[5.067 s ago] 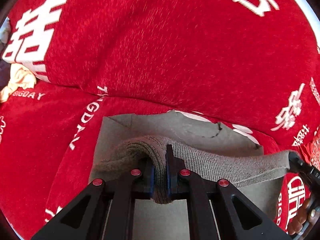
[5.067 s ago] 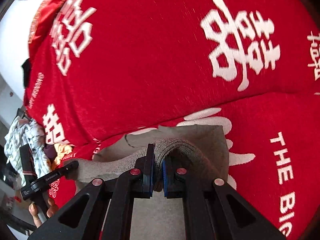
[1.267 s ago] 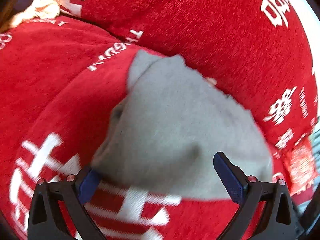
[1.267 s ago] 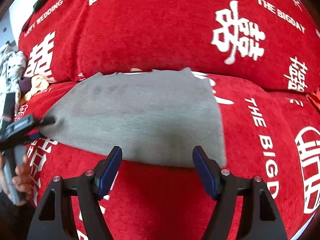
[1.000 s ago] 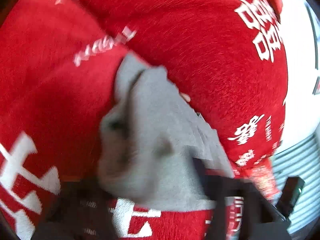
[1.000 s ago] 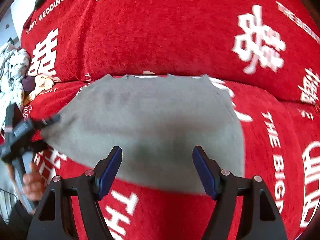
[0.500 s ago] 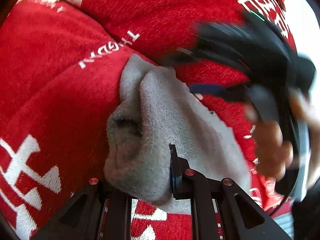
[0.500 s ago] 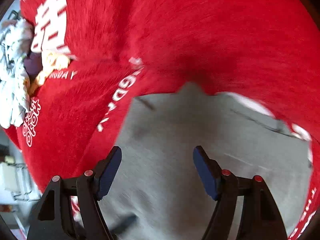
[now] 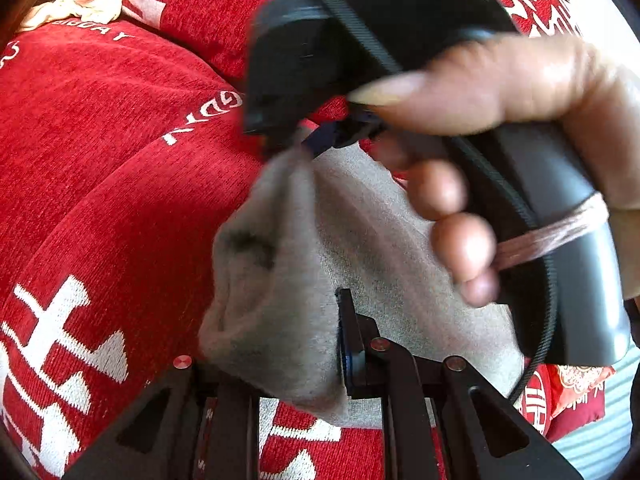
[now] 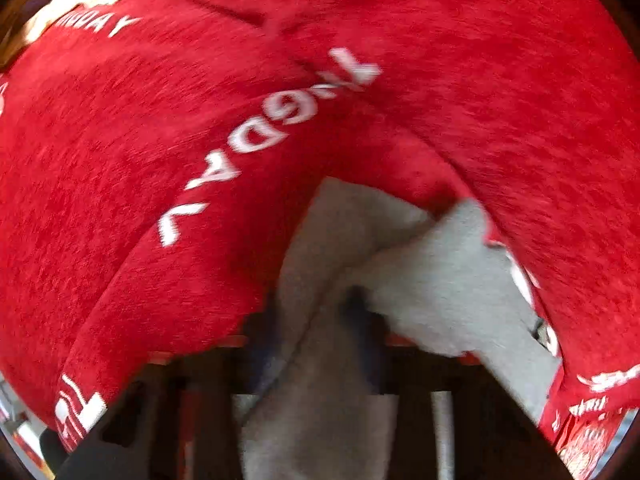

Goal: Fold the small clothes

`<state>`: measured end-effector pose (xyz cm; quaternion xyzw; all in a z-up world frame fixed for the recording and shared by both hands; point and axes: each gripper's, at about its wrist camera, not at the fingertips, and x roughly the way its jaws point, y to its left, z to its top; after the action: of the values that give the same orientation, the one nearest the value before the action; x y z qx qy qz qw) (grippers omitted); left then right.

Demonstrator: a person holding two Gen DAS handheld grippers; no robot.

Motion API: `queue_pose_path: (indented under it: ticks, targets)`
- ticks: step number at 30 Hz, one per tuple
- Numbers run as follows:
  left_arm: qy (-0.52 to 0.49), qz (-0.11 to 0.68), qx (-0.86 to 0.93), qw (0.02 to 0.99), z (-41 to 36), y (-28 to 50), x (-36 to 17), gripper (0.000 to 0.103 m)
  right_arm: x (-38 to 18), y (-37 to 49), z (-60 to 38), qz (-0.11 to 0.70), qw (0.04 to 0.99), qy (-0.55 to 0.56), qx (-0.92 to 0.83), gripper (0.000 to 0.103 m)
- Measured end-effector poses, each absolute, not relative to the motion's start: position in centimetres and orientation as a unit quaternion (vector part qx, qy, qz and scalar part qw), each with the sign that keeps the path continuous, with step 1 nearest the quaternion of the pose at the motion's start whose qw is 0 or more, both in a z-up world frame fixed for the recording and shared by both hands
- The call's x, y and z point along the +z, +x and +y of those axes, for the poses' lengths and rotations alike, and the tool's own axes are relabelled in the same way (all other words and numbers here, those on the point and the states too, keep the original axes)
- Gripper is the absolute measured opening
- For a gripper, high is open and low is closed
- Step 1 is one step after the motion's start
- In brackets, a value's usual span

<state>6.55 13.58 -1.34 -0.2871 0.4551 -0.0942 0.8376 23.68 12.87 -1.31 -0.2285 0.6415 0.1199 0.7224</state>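
Garment (image 9: 280, 280) on sofa cover (image 9: 100, 200), cushion (image 9: 208, 12) behind it.

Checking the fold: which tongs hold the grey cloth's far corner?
Right tongs, jaws just closed on it; the left tongs clamp the grey cloth at its near edge.

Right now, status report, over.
Left tongs shut on grey garment. Right tongs just closed on its far corner. Nothing in the way.

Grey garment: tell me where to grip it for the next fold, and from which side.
Grip the grey garment at its raised far corner by the sofa back, coming from above; that corner stands clear of the seat, where the right gripper pinches.
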Motion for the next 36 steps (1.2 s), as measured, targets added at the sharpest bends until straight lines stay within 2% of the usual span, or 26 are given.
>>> queue_pose_path:
  ticks: [1,3,5,6,8,14,21,36]
  targets:
    - [-0.286,0.455,-0.093,0.838,13.6,6.5,-1.3,0.019,-0.8,23.6,12.2,0.638,0.731,-0.21,0.125,0.018]
    - [-0.288,0.452,-0.091,0.839,13.7,6.3,-1.2,0.061,0.6,22.9,10.8,0.621,0.751,-0.177,0.141,0.017]
    - [-0.296,0.439,-0.092,0.843,14.0,5.9,-0.8,0.076,1.7,22.2,9.5,0.607,0.765,-0.15,0.156,0.016]
    - [-0.294,0.434,-0.084,0.848,14.1,5.7,-0.6,0.091,2.4,21.9,8.2,0.6,0.773,-0.122,0.166,0.016]
    - [-0.301,0.423,-0.074,0.852,14.6,5.1,-0.4,0.102,3.5,22.1,6.4,0.591,0.781,-0.079,0.184,0.016]
    - [-0.356,0.412,-0.11,0.832,16.6,4.6,-0.8,0.102,5.7,22.1,2.4,0.567,0.794,0.012,0.219,0.015]
    - [-0.325,0.417,-0.118,0.84,13.9,5.7,-0.5,0.102,5.9,22.0,0.0,0.553,0.794,0.053,0.246,0.015]
    - [-0.303,0.423,-0.062,0.852,15.6,5.8,-0.7,0.102,5.6,21.9,-2.7,0.544,0.793,0.093,0.257,0.015]
